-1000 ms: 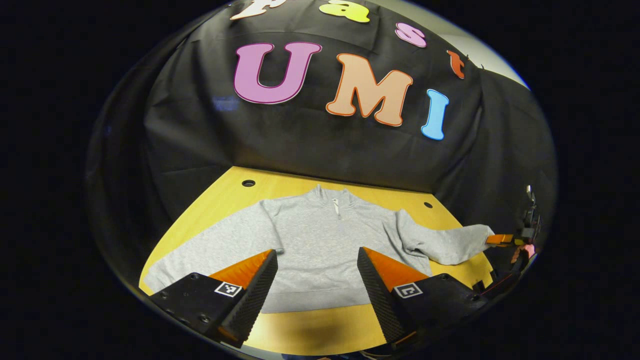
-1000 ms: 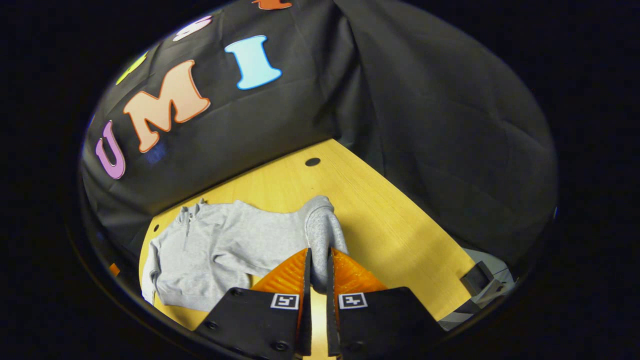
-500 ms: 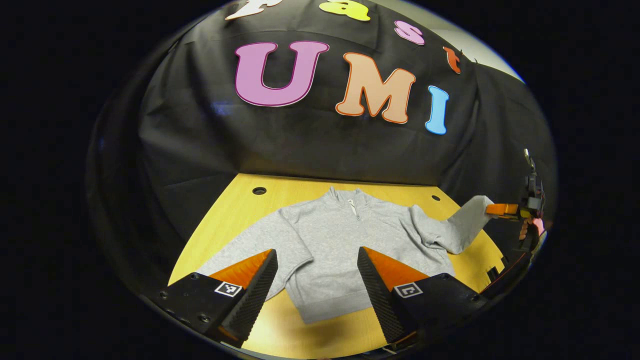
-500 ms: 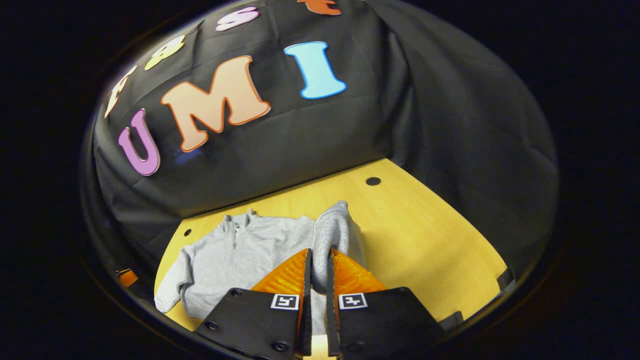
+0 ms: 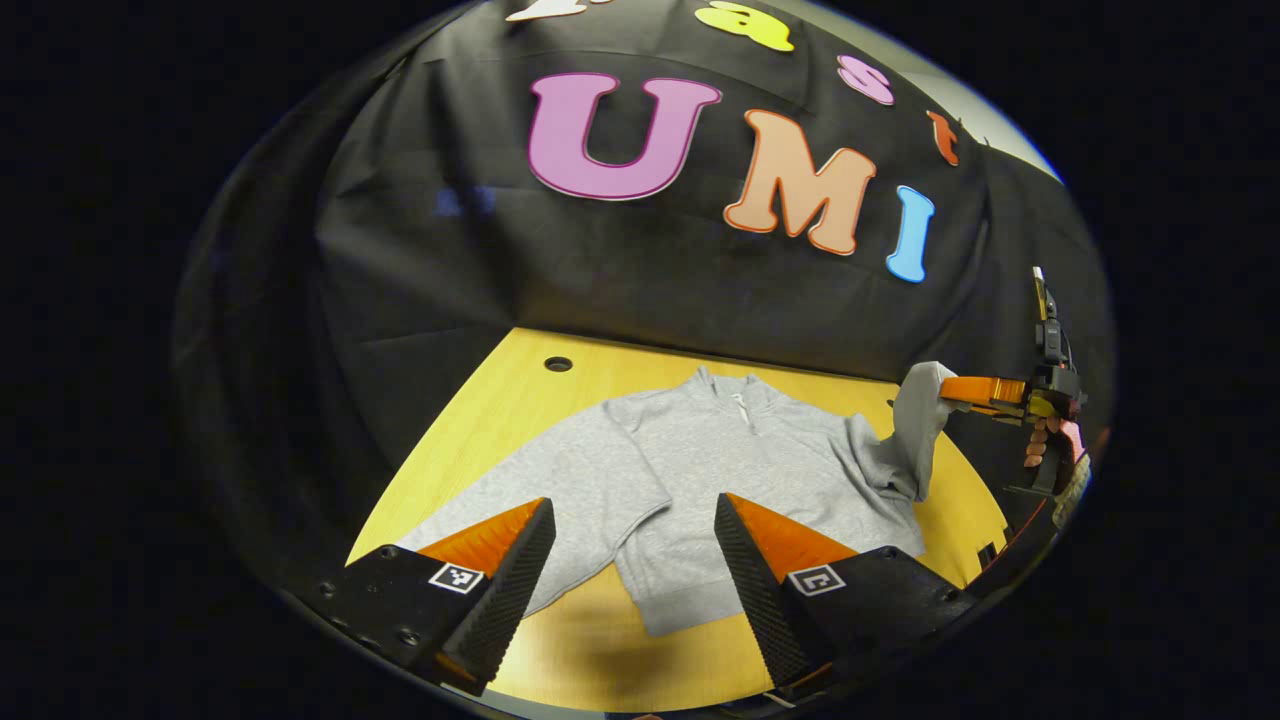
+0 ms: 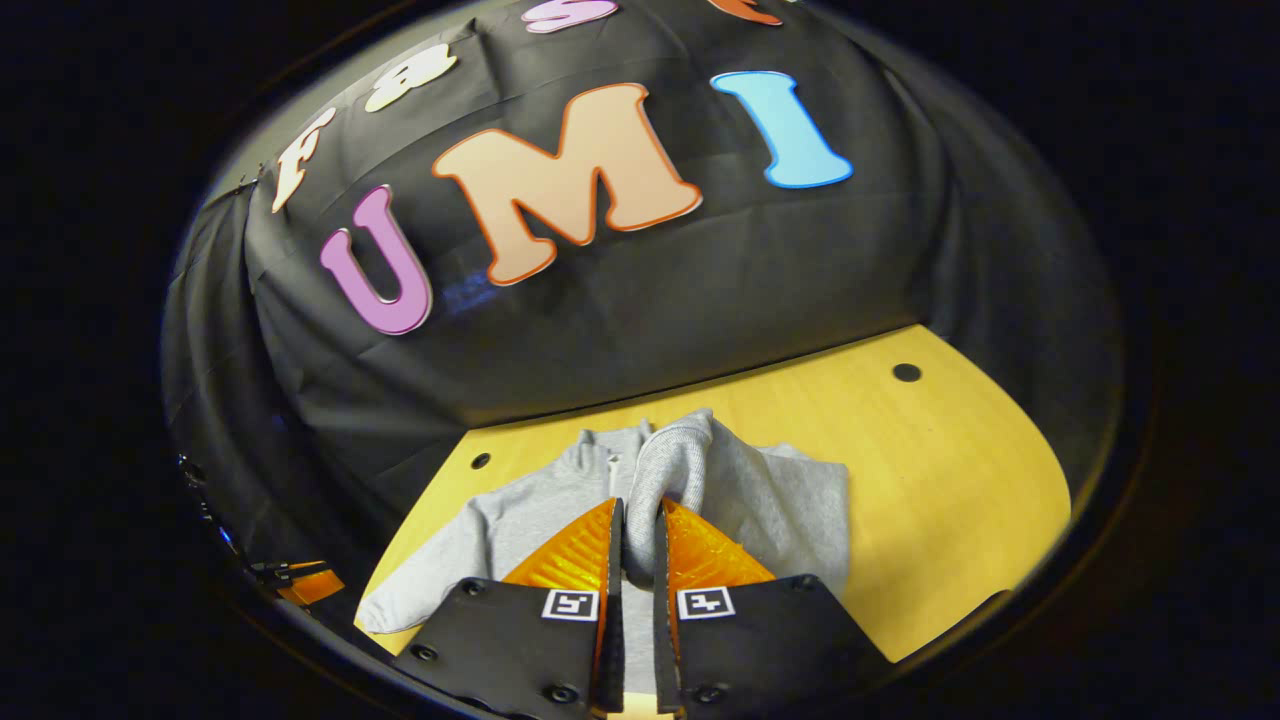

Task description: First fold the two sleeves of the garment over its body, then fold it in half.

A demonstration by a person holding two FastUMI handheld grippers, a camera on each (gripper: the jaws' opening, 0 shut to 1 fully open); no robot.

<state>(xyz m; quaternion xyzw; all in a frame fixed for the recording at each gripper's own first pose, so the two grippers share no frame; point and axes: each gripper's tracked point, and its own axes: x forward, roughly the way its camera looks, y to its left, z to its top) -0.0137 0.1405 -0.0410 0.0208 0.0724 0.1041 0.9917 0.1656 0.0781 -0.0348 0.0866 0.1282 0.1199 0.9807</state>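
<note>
Right gripper [image 6: 636, 520] had lifted the cuff [image 6: 672, 462] higher, inward, still clamped on it. Table [image 5: 480, 420]: two holes. Grey garment [image 5: 700, 470] flat on it, other sleeve [image 5: 560, 490] spread. Left gripper [image 5: 632, 520] spread wide, empty.

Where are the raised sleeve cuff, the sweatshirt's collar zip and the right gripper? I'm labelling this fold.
raised sleeve cuff [image 6: 672, 462], right gripper view, on its ribbed end.
collar zip [image 5: 742, 408], left gripper view, on the zip below the collar.
right gripper [image 6: 638, 535], right gripper view, between its fingertips.
</note>
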